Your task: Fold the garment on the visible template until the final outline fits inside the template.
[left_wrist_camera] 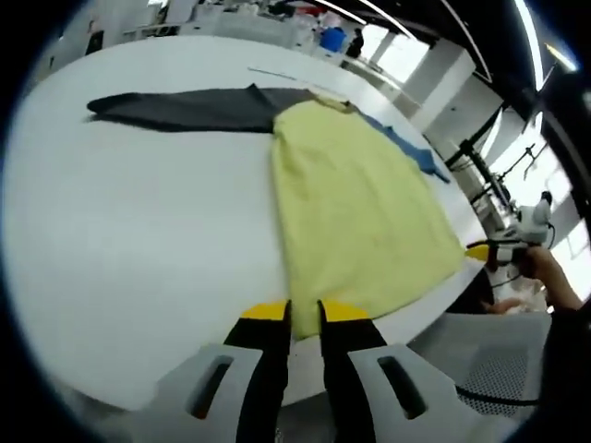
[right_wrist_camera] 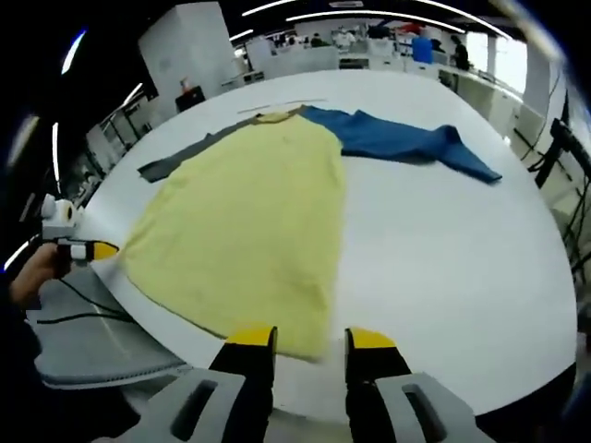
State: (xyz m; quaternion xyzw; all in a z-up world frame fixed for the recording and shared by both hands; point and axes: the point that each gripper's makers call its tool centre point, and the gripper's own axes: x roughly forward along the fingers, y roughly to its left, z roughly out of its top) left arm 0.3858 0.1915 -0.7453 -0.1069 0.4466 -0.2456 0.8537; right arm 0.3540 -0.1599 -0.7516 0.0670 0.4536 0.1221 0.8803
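A big white table [left_wrist_camera: 138,231] sits in a bright room with long lights on the ceiling and more tables far back. Nearest in the left gripper view, the left gripper [left_wrist_camera: 304,316] has its jaws almost closed with a thin gap and holds nothing, and in the right gripper view the right gripper [right_wrist_camera: 310,343] has its jaws apart with nothing between them, just at the near edge of the yellow garment [right_wrist_camera: 249,221]. The garment lies flat on the table, with a gray sleeve [left_wrist_camera: 185,109] spread out to the far left and a blue sleeve [right_wrist_camera: 406,140] spread out to the far right.
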